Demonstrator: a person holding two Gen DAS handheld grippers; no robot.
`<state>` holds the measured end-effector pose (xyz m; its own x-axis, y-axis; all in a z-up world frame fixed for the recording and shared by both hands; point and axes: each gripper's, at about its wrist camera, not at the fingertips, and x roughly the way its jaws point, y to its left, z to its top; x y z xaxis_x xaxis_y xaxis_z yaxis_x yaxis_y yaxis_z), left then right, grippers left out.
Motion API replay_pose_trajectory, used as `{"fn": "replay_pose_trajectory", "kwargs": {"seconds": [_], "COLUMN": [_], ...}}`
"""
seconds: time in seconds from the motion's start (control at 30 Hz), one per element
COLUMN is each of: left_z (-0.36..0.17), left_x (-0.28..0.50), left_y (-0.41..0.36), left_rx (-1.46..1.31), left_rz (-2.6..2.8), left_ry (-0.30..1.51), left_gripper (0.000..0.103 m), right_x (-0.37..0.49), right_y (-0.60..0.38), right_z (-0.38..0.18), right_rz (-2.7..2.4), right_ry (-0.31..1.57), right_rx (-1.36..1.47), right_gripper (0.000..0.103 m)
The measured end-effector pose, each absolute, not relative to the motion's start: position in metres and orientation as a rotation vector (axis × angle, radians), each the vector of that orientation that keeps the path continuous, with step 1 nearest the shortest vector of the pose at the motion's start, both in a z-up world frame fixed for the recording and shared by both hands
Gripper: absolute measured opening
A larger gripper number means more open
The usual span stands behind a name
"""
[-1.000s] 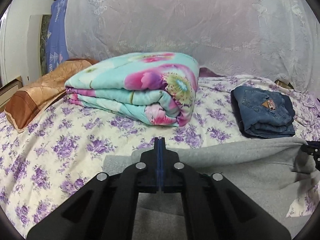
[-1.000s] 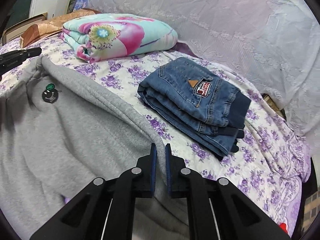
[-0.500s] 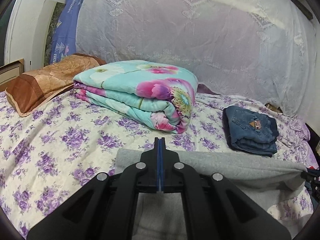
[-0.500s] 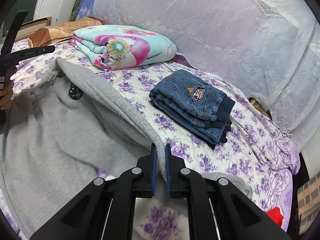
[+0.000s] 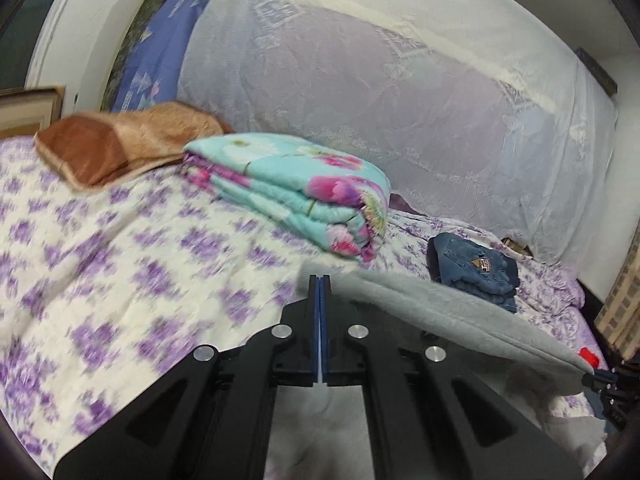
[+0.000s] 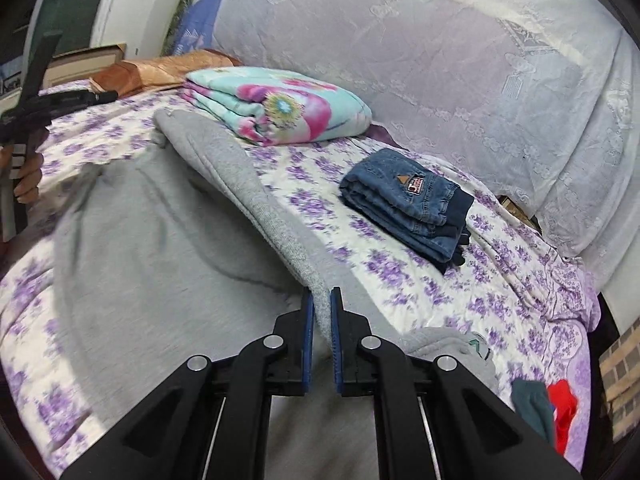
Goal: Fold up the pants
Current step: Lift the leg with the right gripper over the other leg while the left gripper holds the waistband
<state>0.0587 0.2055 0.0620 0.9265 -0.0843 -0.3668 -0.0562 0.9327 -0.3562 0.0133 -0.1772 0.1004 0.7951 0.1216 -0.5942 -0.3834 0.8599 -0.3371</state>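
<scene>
Grey pants, one pair, lifted off a bed sheet printed with purple flowers and stretched between two grippers. Left gripper: jaws pressed together on one end of the taut upper edge of the cloth; in the left wrist view that edge runs away to the lower right, where the other gripper's tip pinches its far corner. Right gripper: blue pads clamped on the thick hem of the pants, a narrow gap between them filled by the fabric. In the right wrist view the cloth hangs in one broad sheet to the left of the pinched fold, and a further grey bunch lies on the sheet just right of the fingers. One hand of the person shows at the left edge, gripping the left tool's handle.

Other items on the bed, counted: one folded floral quilt; one folded pair of blue jeans, well apart from the grey pants; one brown pillow beyond the quilt; one small red item beside one dark green item at the near right corner. White lace netting hangs behind the bed.
</scene>
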Motion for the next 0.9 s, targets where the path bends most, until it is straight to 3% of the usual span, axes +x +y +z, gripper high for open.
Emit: {"fn": "replay_pose_trajectory", "kwargs": {"seconds": [0.2, 0.27, 0.33, 0.43, 0.57, 0.67, 0.73, 0.83, 0.9], "left_z": [0.030, 0.030, 0.026, 0.011, 0.011, 0.016, 0.013, 0.019, 0.027], "left_x": [0.040, 0.046, 0.064, 0.094, 0.108, 0.125, 0.137, 0.132, 0.121], "left_y": [0.223, 0.213, 0.200, 0.195, 0.211, 0.210, 0.209, 0.212, 0.214], "left_rx": [-0.480, -0.496, -0.483, -0.511, -0.656, -0.655, -0.677, -0.701, -0.680], "left_rz": [-0.199, -0.260, -0.273, -0.220, -0.234, -0.202, -0.203, -0.225, -0.238], "left_ry": [0.492, 0.520, 0.596, 0.715, 0.711, 0.744, 0.790, 0.773, 0.748], "left_gripper": [0.000, 0.008, 0.028, 0.029, 0.029, 0.035, 0.032, 0.012, 0.012], "right_x": [-0.025, -0.027, -0.028, -0.027, -0.028, -0.029, -0.029, -0.036, -0.042], "right_y": [-0.176, -0.176, -0.178, -0.182, -0.185, -0.185, -0.186, -0.188, -0.191], "right_z": [0.075, 0.067, 0.065, 0.069, 0.071, 0.069, 0.069, 0.073, 0.078], "right_rz": [0.320, 0.332, 0.334, 0.339, 0.350, 0.352, 0.352, 0.349, 0.355], "right_ry": [0.606, 0.624, 0.625, 0.616, 0.617, 0.617, 0.615, 0.595, 0.582], "right_rx": [-0.446, -0.431, -0.419, -0.399, -0.382, -0.382, -0.381, -0.375, -0.370], "right_gripper": [0.009, 0.009, 0.009, 0.009, 0.009, 0.009, 0.009, 0.009, 0.009]}}
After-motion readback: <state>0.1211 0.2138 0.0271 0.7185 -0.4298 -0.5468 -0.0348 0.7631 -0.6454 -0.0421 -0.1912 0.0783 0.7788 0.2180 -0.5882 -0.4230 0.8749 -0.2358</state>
